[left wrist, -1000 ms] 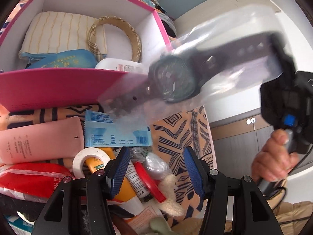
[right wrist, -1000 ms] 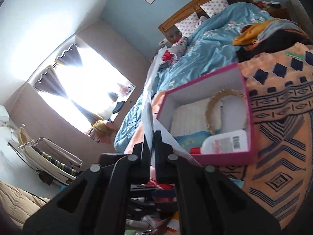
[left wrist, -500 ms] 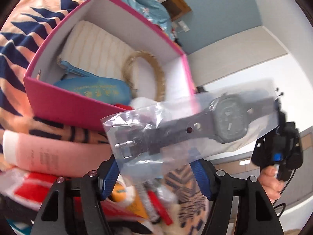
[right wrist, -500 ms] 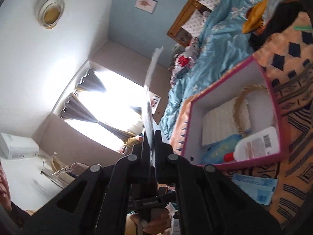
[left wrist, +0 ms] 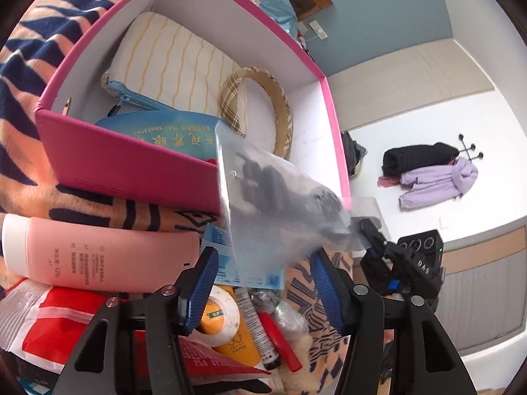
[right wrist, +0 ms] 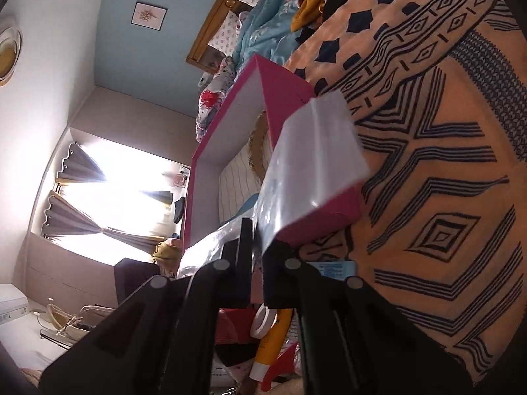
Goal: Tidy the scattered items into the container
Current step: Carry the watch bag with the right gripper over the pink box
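Observation:
A clear plastic bag (left wrist: 283,197) with a black watch (left wrist: 316,207) inside hangs over the near right corner of the pink box (left wrist: 125,164). My right gripper (right wrist: 260,250) is shut on the bag's edge (right wrist: 313,164); in the left wrist view it (left wrist: 372,233) comes in from the right. The box (right wrist: 230,121) holds a striped pouch (left wrist: 174,62), a blue case (left wrist: 164,131) and a plaid headband (left wrist: 283,112). My left gripper (left wrist: 263,283) stands open just below the bag, with nothing between its blue pads (left wrist: 201,283).
On the patterned blanket (right wrist: 444,164) in front of the box lie a pink tube (left wrist: 98,253), a blue packet (left wrist: 257,273), a tape roll (left wrist: 220,312), a yellow tube (left wrist: 243,349) and a red and white package (left wrist: 49,316). Clothes hang on a wall rack (left wrist: 431,171).
The right gripper has swung the bagged watch down from high at the right to the box's near right corner. The left gripper's view has shifted toward the box; it stays open.

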Tool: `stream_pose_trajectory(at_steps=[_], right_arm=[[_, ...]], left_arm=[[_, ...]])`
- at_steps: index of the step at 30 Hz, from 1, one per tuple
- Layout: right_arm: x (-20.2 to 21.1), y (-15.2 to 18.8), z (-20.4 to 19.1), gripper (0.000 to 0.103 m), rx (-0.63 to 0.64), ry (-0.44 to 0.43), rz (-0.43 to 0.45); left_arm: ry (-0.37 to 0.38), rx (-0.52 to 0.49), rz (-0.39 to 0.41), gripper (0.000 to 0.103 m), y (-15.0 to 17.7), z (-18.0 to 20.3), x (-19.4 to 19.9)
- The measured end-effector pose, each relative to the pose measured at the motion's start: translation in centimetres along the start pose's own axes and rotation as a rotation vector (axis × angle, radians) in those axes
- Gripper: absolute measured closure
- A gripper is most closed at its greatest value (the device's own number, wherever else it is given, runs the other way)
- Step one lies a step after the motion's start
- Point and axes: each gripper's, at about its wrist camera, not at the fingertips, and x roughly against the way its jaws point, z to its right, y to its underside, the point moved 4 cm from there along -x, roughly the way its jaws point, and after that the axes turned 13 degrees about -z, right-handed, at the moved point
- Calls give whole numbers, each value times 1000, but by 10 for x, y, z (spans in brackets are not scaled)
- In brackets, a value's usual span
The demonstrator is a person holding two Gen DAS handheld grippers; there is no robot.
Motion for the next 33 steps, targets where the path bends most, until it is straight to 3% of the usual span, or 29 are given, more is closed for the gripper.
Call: stream_pose_trajectory(at_steps=[2,5,6,9,13,22,33], right_arm=[[1,2,-5,98,28,25,0],[1,4,-13,98,56,45,-10],[0,5,-15,98,65,52,-14],[-3,7,-20,98,93,79,-23],[0,10,-27,98,125,111,-24],[-8,11,-64,97,250,144,-45],[-40,-3,-84,96,317,189,-87]], left_arm=[[8,11,6,31,1,-1,3],[19,27,14,31,2,-3,9],[23,32,17,35,2,-3,10],[1,27,17,61,3,-1,14],[-38,14,15,76,3,4,20],[-184,-106,94,79,-10,37,65],[-323,-106,93,79,-40,24,73]])
